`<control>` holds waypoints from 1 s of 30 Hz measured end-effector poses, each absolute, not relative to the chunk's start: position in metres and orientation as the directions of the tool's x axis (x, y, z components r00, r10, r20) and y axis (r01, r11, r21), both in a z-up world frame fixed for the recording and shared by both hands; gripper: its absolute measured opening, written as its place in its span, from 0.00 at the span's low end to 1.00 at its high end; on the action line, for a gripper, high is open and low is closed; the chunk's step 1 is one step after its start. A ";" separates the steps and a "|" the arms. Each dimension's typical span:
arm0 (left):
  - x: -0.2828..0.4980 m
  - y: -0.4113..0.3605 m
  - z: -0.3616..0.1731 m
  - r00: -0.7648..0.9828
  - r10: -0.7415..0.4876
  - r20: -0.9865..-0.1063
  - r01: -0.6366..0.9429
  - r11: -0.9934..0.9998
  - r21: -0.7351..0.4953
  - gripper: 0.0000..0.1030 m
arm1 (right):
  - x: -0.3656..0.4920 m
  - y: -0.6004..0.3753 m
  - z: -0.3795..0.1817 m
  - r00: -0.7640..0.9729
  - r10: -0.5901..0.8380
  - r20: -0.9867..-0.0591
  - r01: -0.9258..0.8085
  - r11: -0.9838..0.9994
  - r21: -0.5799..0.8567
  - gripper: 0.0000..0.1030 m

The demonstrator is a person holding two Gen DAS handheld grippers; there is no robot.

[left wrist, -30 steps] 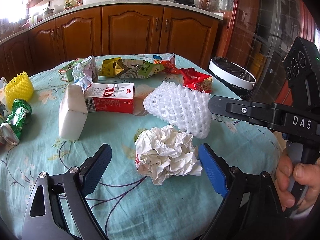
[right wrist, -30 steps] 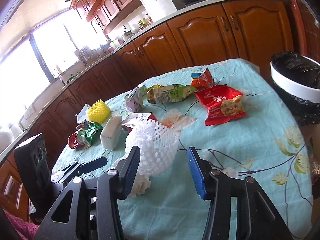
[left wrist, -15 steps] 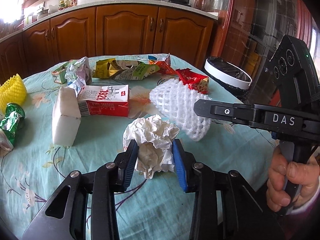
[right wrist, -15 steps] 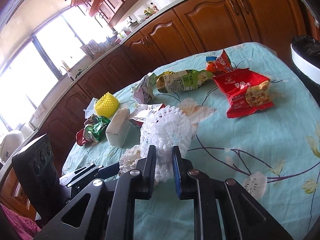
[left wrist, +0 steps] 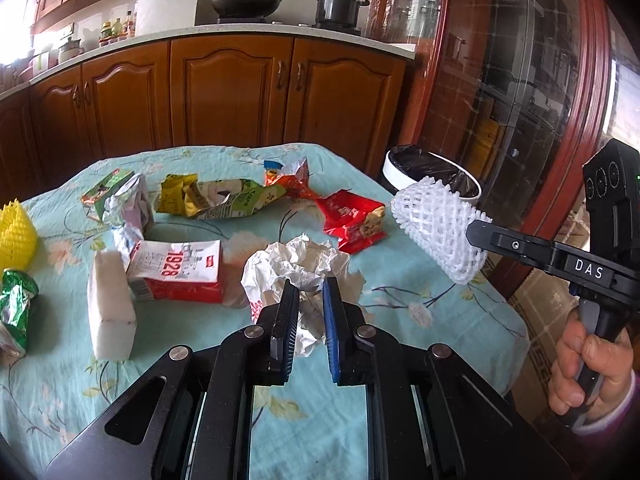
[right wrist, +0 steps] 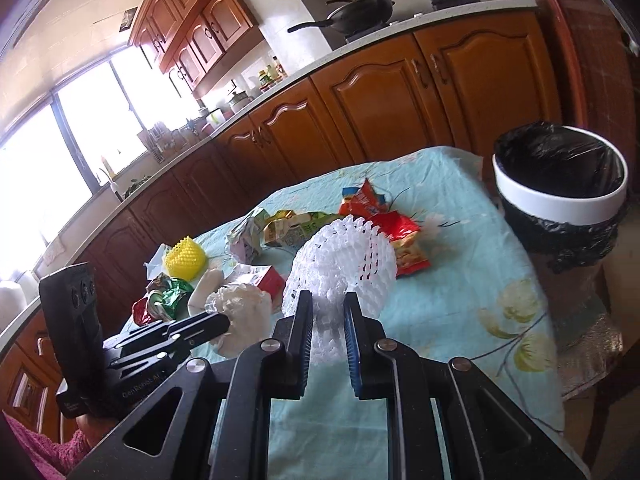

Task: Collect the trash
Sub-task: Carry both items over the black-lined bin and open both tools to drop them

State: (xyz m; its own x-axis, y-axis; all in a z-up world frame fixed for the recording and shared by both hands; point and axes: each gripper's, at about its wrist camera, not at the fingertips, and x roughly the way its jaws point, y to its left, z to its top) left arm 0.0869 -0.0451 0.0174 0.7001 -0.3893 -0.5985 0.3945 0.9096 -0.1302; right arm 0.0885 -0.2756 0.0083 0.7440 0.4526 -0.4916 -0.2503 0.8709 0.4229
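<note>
With both claws loaded, the step in hand is the carry to the white-rimmed bin lined with a black bag point(right wrist: 560, 200), which stands off the table's far right corner at the right of the right wrist view. The left gripper point(left wrist: 308, 300) is clamped on the crumpled white paper ball point(left wrist: 296, 264) at the centre of the left wrist view, its jaws nearly together with paper bulging above and below them. The right gripper point(right wrist: 326, 312) pinches the near end of the white foam fruit net point(right wrist: 340, 264), which looks lifted clear of the flowered turquoise tablecloth point(right wrist: 460, 280). To do this well, I would keep both squeezes firm, since paper and foam are light and springy, carry each piece right over the bin's mouth before letting go, and release one at a time so nothing bounces off the rim. The net, being nearer the bin, seems the sensible one to drop first. Counting what lies on the table: one red and white carton marked 1928 point(left wrist: 176, 276), one white foam block point(left wrist: 110, 312), one yellow foam net point(left wrist: 16, 232), one crushed green can point(left wrist: 16, 312), one small green carton with crumpled foil point(left wrist: 120, 200), one yellow-green snack bag point(left wrist: 220, 200), one orange wrapper point(left wrist: 288, 176) and one red snack packet point(left wrist: 352, 220). Two pieces are in hand, eight wait, and there is a single bin.
</note>
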 end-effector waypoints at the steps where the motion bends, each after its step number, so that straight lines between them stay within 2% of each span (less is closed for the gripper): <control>1: 0.089 -0.050 0.019 0.699 -0.396 -0.596 0.404 0.906 -0.127 0.11 | 0.087 -0.281 0.010 0.754 0.436 -0.491 -0.238 0.878 0.415 0.15; 20: 0.142 -0.149 0.046 0.647 -0.504 -0.573 0.545 0.831 -0.115 0.10 | 0.090 -0.360 0.020 0.848 0.204 -0.489 -0.051 0.950 0.308 0.15; 30: 0.196 -0.208 0.060 0.582 -0.569 -0.581 0.600 0.783 -0.165 0.10 | 0.123 -0.403 0.031 0.863 0.113 -0.493 0.028 0.963 0.268 0.15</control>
State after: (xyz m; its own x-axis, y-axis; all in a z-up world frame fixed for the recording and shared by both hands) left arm 0.1961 -0.2076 0.0598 0.5822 -0.5686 -0.5811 0.6000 0.7828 -0.1648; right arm 0.1232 -0.4033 0.0305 0.8626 0.1126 -0.4932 0.0277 0.9630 0.2682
